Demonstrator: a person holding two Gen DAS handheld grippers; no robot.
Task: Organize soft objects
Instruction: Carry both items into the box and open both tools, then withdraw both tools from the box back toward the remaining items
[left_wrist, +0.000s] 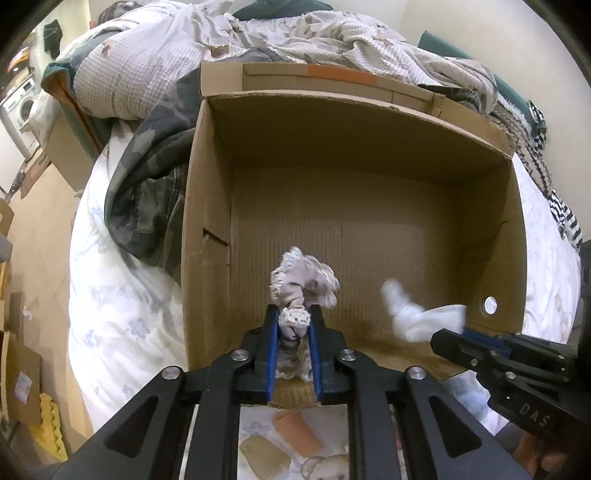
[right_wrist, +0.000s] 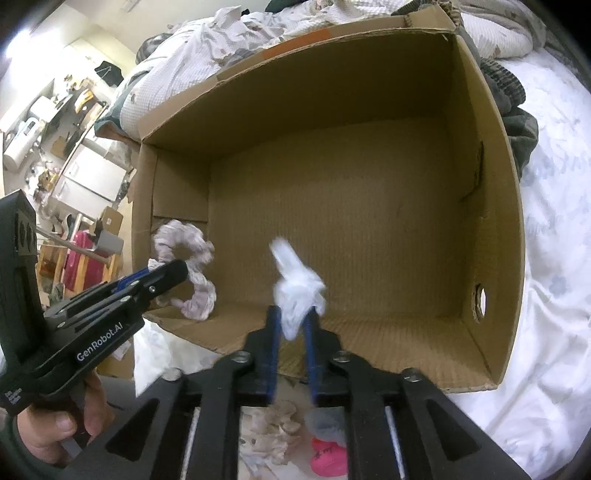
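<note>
So box (left_wrist: 369, 177) below both grippers is bare rn; left gripper (left_wrist: 295, 325) loosely pinching scrunchie (left_wrist: 303, 284), right gripper (right_wrist: 293, 317) spread, white sock (right_wrist: 297, 291) slipping out. More stuff left behind grippers imo.

An open cardboard box (left_wrist: 369, 155) sits on the bed (left_wrist: 122, 314) before me, with heaped bedding (left_wrist: 258, 33) at its far side. Over its near edge, a scrunchie (left_wrist: 303, 291) sits between my left fingers (left_wrist: 271, 347). To its right, a cloth wad (right_wrist: 299, 291) sits between my right fingers (right_wrist: 272, 343).
</note>
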